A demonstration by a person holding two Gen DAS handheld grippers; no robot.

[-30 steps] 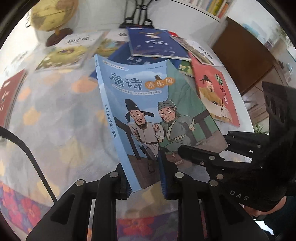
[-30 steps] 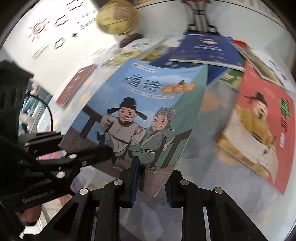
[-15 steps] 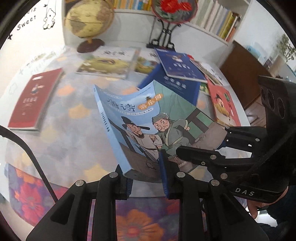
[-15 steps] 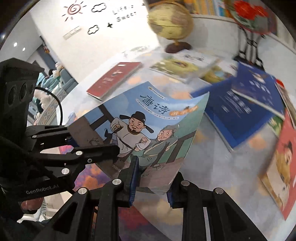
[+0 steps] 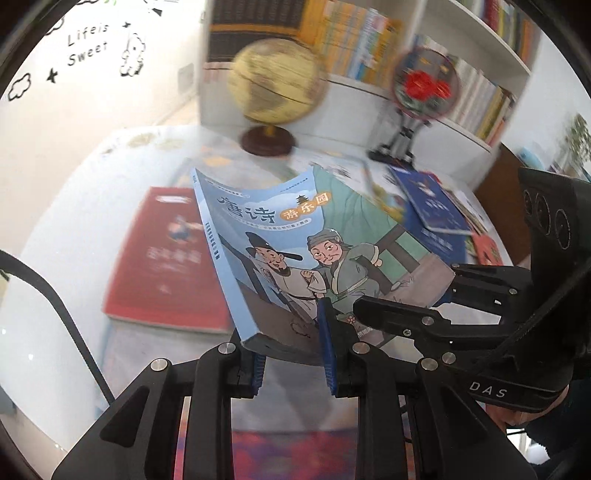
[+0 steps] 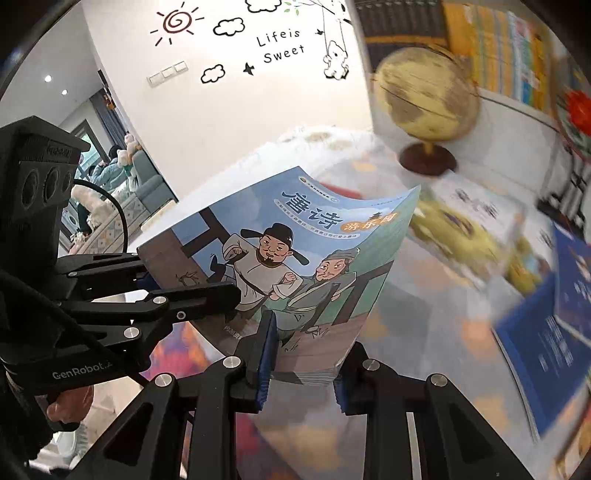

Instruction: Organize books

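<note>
A light blue book (image 5: 291, 258) with two cartoon men on its cover is held in the air above the table. My left gripper (image 5: 291, 354) is shut on its near edge by the spine. My right gripper (image 6: 301, 365) is shut on the same book (image 6: 295, 258) at the near edge of its open side. Each gripper shows in the other's view: the right one (image 5: 436, 295) beside the left, the left one (image 6: 177, 288) beside the right. A red book (image 5: 166, 258) lies flat on the table below and to the left of the held book.
A globe (image 5: 273, 88) on a dark base and a round red-flower fan on a stand (image 5: 421, 88) stand at the table's back. Blue books (image 5: 436, 214) and a yellow-green book (image 6: 465, 229) lie on the table's right. Bookshelves (image 5: 369, 33) fill the wall behind.
Both grippers have lifted the blue book higher and swung it to the left. It now hangs over the red book, and the wall and shelves have come into view.
</note>
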